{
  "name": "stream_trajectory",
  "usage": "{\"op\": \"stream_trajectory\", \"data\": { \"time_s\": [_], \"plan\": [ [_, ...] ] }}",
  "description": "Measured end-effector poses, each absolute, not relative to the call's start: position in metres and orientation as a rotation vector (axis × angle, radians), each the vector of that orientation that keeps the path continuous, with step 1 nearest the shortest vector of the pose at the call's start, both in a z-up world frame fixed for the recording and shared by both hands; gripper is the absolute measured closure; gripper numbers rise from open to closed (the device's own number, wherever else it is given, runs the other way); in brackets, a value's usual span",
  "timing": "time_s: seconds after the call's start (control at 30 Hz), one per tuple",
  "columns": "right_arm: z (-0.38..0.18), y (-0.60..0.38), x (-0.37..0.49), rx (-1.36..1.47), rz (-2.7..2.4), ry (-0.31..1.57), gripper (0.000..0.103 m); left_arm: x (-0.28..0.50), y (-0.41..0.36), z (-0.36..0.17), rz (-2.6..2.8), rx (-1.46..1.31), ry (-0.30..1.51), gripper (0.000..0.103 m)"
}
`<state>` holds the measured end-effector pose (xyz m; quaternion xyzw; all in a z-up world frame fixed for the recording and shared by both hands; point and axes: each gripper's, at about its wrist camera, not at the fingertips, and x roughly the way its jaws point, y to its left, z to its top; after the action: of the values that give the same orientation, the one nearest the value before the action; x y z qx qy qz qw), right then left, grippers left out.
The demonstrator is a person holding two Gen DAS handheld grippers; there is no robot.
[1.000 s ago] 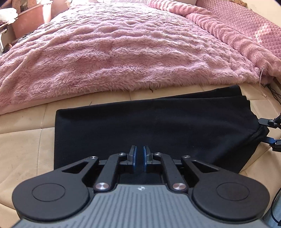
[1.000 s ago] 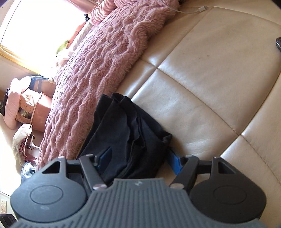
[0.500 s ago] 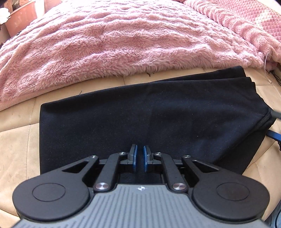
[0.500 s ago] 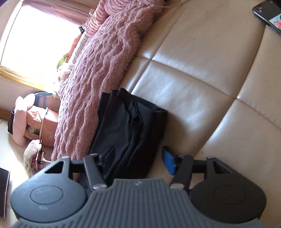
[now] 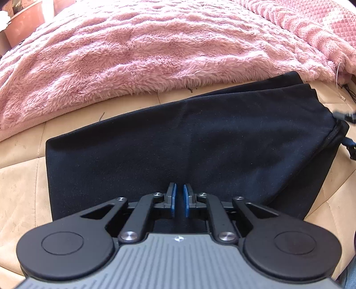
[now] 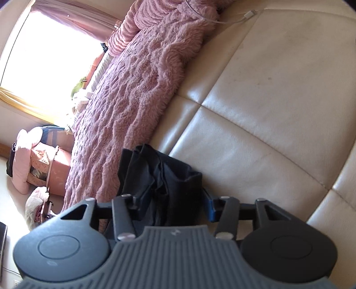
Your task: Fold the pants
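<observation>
In the left wrist view, we see the black pants (image 5: 189, 142) lying folded in a broad band across the middle of the frame, on the tan leather cushion (image 5: 20, 189) that shows at lower left and lower right. The left gripper (image 5: 179, 200) sits at lower centre over the near edge of the cloth, its blue pads (image 5: 173, 200) drawn close with a thin slit between them; we cannot tell whether any fabric is pinched there. A pink fluffy blanket (image 5: 144, 49) fills the upper half of the frame, its fringe just beside the far edge of the pants. At the right edge, level with the bunched end of the pants, the tips of the other tool show, blurred.

In the right wrist view, we see the pants (image 6: 160, 177) end-on at centre, a stack of dark layers standing between the spread fingers of the right gripper (image 6: 171, 202). Its blue pad (image 6: 208, 205) lies at the right of the stack, the opposite finger at the left; the tongs stand wide apart around the cloth. The cream leather cushion (image 6: 267, 100) fills the right half of the frame, the blanket (image 6: 138, 89) runs up the middle, and a white cable (image 6: 235, 19) lies at the top. A bright window (image 6: 51, 55) glows at upper left.
</observation>
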<state>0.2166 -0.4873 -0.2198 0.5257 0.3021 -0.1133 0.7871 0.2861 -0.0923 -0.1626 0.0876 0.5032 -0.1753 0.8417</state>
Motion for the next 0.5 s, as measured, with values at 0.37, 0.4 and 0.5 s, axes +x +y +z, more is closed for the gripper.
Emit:
{"op": "stream_trajectory", "data": {
  "time_s": [0.37, 0.4, 0.5],
  "plan": [
    [-0.228, -0.487, 0.232, 1.205, -0.202, 0.658, 0.060, 0.287, -0.092, -0.162, -0.369, 0.185, 1.070, 0.090],
    [-0.228, -0.489, 0.236, 1.202, -0.200, 0.657, 0.062, 0.288, -0.093, -0.162, -0.367, 0.185, 1.072, 0.090],
    [-0.226, -0.487, 0.245, 1.158, -0.197, 0.687, 0.078, 0.290, -0.095, -0.159, -0.362, 0.189, 1.082, 0.090]
  ]
}}
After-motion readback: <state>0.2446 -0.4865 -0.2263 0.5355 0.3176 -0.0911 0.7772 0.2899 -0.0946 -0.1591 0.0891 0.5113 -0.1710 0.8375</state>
